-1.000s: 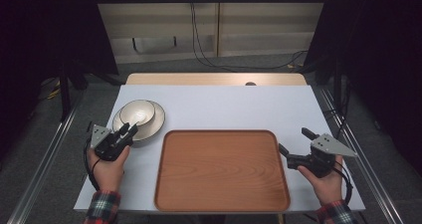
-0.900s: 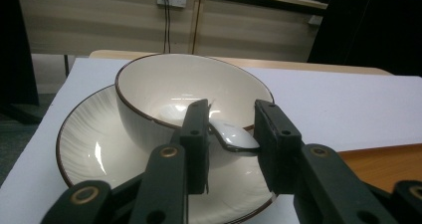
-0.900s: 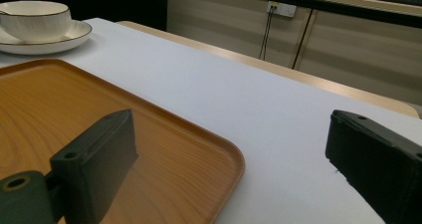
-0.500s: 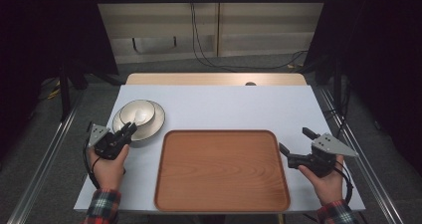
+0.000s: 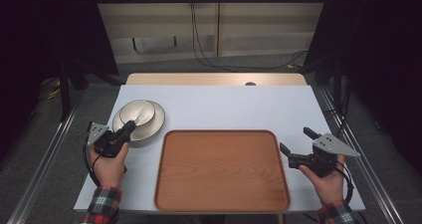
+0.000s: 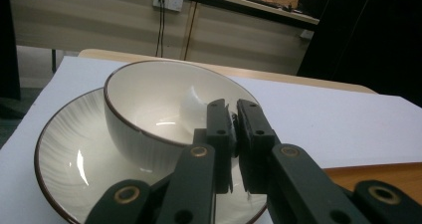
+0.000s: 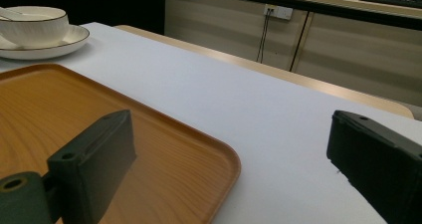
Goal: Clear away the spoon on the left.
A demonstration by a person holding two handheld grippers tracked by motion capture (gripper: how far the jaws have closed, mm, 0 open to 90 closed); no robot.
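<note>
Nearby, bowl (image 5: pixel 138 113) sits on plate (image 5: pixel 155 124).

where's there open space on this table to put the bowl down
The wooden tray is bare across its whole floor. The white table is also free behind the tray and to the right of the plate. It is crowded at the left, where the bowl sits on the plate with the left gripper at its rim.

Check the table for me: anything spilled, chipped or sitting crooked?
Nothing stands out. The bowl sits upright on its plate, rims look intact, no spill. The wooden tray lies flat and empty. The left gripper is shut near the plate; the right gripper is open.
</note>
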